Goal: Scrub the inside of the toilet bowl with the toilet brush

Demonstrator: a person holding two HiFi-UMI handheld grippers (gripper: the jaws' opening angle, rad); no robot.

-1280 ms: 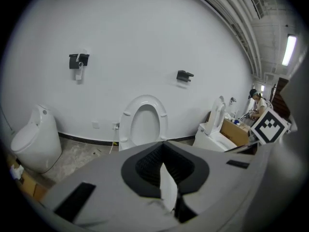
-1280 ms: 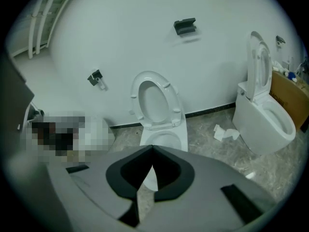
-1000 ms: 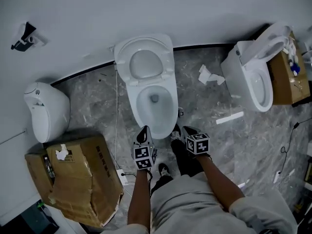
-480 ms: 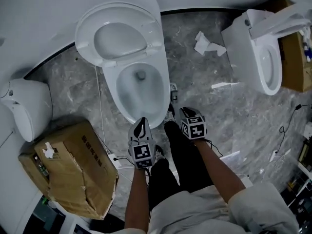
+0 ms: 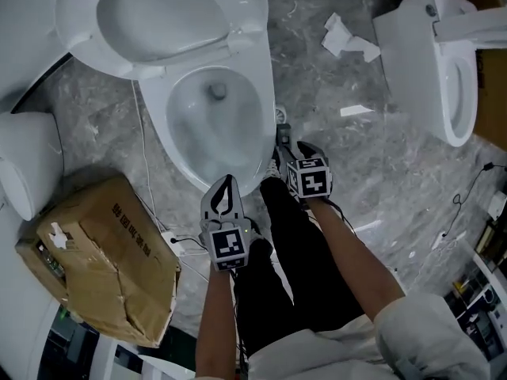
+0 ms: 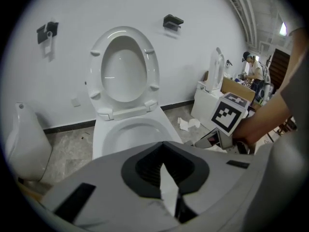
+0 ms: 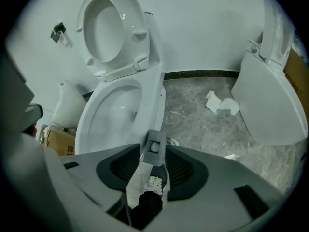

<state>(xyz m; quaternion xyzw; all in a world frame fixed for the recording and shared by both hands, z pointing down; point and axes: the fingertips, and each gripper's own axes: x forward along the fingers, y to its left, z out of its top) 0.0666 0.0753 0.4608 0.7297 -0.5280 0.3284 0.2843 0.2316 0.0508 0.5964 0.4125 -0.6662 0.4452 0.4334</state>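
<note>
The white toilet bowl (image 5: 252, 101) stands open, with its seat and lid (image 5: 158, 10) raised against the wall. My left gripper (image 5: 224, 188) hangs over the bowl's front rim, shut with its tips together and holding nothing. My right gripper (image 5: 295, 157) points steeply down at the floor just right of the bowl's base, and its jaws are opening. In the right gripper view a grey square-ended piece with a pale round centre (image 7: 155, 147) stands between the jaw tips, untouched by the pads. I cannot tell whether it is the brush handle.
A dented cardboard box (image 5: 103, 260) sits at the left, beside a white fixture (image 5: 20, 165). A second toilet (image 5: 444, 70) stands at the right, with crumpled paper (image 5: 344, 38) on the marble floor. A thin cable (image 5: 146, 157) runs along the bowl's left side. The person's black-trousered legs and a shoe (image 5: 273, 169) are under my grippers.
Both grippers have sunk toward the floor at the toilet's front, and the head camera has come down closer to the bowl. The left gripper's tips stay together.
</note>
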